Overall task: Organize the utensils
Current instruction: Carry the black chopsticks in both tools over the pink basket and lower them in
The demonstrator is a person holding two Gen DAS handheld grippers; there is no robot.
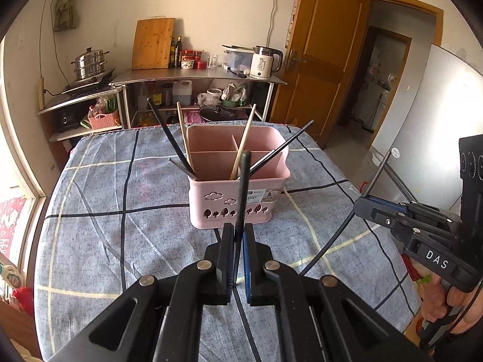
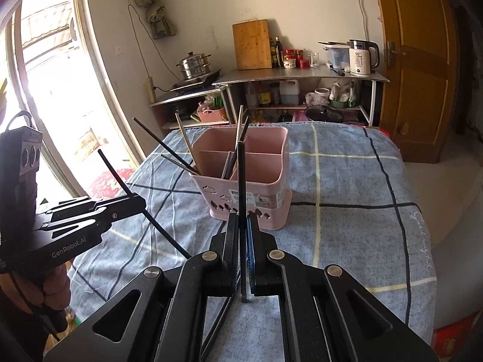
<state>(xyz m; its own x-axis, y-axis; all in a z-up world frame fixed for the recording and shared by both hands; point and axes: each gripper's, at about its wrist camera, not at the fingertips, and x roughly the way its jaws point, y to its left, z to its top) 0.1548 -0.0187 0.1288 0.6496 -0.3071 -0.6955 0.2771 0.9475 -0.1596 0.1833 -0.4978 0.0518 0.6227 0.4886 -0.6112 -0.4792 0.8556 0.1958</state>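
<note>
Each wrist view shows the other gripper: left gripper [image 1: 238,232] and right gripper [image 2: 242,221] each clamp a black chopstick [image 1: 243,193] near the pink caddy [image 1: 238,199] mid-table

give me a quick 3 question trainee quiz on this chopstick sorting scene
1. True or false: each gripper, left gripper and right gripper, is shut on one black chopstick (left's, right's).
2. How many compartments does the pink plastic utensil basket on the blue checked tablecloth have?
3. Multiple choice: the pale wooden chopsticks are A) lying on the cloth, B) standing tilted in the basket, C) held by a gripper.

Key:
1. True
2. Three: two at the back, one long one in front
3. B
</note>
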